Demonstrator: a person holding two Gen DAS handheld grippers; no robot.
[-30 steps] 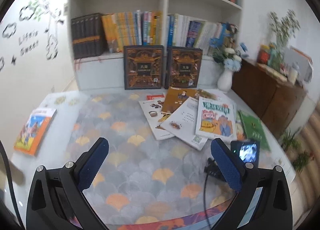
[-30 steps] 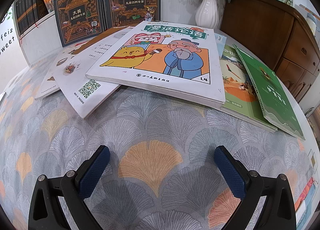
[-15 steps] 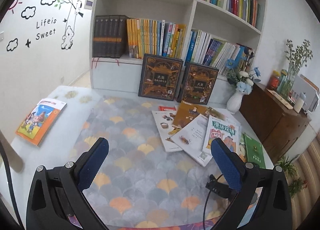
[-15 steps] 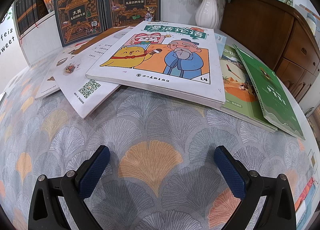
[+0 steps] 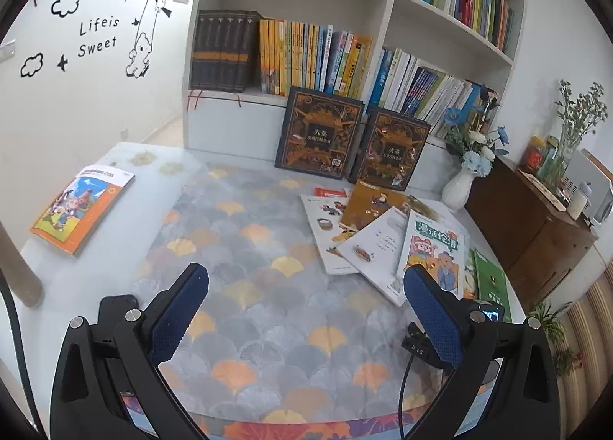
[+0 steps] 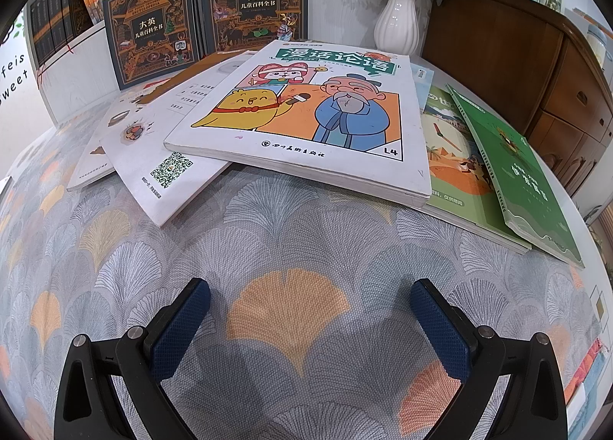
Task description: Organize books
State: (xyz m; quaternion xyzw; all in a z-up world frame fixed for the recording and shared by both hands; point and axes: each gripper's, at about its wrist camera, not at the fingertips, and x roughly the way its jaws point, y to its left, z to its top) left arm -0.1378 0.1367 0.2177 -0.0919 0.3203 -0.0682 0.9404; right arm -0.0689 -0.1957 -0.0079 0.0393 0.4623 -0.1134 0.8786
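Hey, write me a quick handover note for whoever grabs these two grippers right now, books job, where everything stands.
Left gripper: open, empty, held above the patterned tablecloth.
Right gripper: open, empty, low over the cloth just short of the book pile.
Books: a loose overlapping pile with the cartoon book on top, a white QR-code book under its left side and two green books to its right. Two dark encyclopedia volumes lean upright against the shelf unit. One orange book lies alone at the table's far left.
Done: nothing gripped; pile unsorted.
Left: gather and tidy the loose books.
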